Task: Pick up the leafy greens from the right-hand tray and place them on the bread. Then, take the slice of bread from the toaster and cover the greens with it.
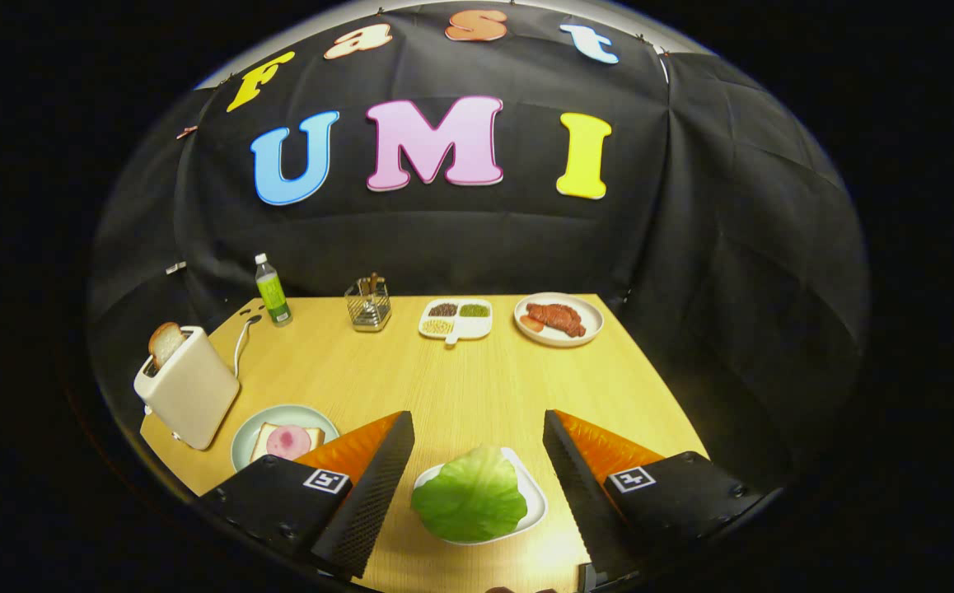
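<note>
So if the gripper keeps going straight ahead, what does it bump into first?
Probably the leafy greens on their white tray. They lie between the open gripper fingers, neither touching. How far above them it sits is unclear.

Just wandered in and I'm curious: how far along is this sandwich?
Nothing looks done yet. The leafy greens lie on their white tray, between the open fingers of the hand-held gripper, not gripped. The bread with a pink slice on the plate is uncovered, and the other bread slice sits in the toaster.
</note>
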The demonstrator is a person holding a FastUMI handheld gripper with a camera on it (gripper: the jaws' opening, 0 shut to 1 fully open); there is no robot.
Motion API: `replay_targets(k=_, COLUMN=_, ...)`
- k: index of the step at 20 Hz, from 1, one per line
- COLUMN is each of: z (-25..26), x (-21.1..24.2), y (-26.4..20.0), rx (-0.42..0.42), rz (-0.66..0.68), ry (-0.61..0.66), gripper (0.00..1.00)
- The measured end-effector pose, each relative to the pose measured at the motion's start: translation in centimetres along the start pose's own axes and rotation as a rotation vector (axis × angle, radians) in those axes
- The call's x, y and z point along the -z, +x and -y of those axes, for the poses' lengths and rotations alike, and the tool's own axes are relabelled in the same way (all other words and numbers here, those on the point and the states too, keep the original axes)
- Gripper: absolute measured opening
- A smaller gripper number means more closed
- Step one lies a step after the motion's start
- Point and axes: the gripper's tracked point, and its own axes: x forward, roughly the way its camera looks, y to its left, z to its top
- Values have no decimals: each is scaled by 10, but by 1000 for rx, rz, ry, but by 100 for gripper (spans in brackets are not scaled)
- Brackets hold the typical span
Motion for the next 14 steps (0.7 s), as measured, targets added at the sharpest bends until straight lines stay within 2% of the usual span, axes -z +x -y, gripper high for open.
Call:
replay_targets(k=4, z=-5, x=49, y=22, rx=-51, rz=-129, ry=12, gripper=98)
replay_targets(k=8, z=5, x=91, y=47, rx=-60, rz=-224, ry=-13, gripper=98)
replay_targets(k=14, z=10, x=135, y=73, rx=-80, rz=-301, ry=-48, gripper=100)
